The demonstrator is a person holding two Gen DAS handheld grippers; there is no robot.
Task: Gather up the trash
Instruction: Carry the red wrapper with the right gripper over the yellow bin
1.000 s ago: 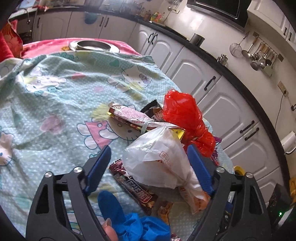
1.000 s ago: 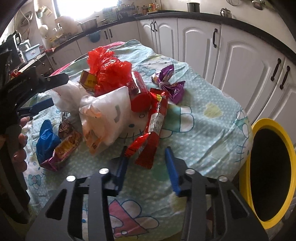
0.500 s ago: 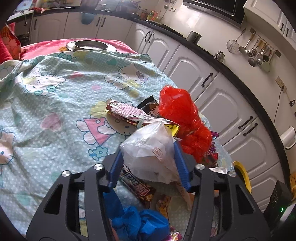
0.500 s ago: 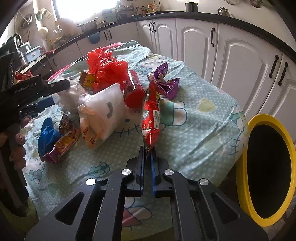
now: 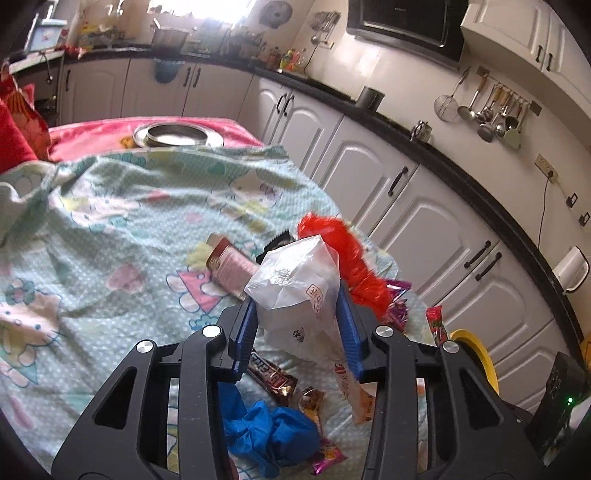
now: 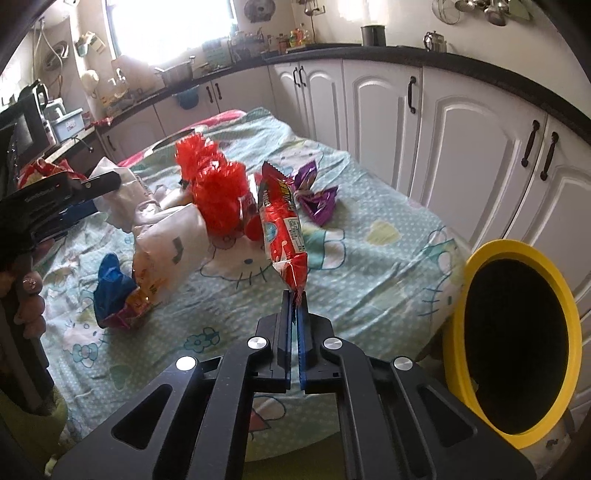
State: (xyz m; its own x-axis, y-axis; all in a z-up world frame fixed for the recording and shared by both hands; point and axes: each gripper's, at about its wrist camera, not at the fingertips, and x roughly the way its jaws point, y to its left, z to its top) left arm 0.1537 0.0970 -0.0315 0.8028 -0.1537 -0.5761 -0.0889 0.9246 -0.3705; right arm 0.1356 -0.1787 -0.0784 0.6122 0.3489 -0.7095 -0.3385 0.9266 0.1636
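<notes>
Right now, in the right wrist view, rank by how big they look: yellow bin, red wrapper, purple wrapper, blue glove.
1. yellow bin, though nearest the camera
2. red wrapper, also near
3. purple wrapper and blue glove: too alike to rank

Kitchen: white cabinets (image 6: 384, 110) under black countertop (image 5: 461, 177); bright window (image 6: 170, 29); utensils hanging on wall rail (image 5: 495, 114); bench under patterned cloth (image 5: 110, 221).

metal bowl (image 5: 176, 135) sitting upper left on pink cloth | ladles (image 5: 491, 110) hanging upper right | white cabinets (image 6: 461, 122) lining right side
</notes>
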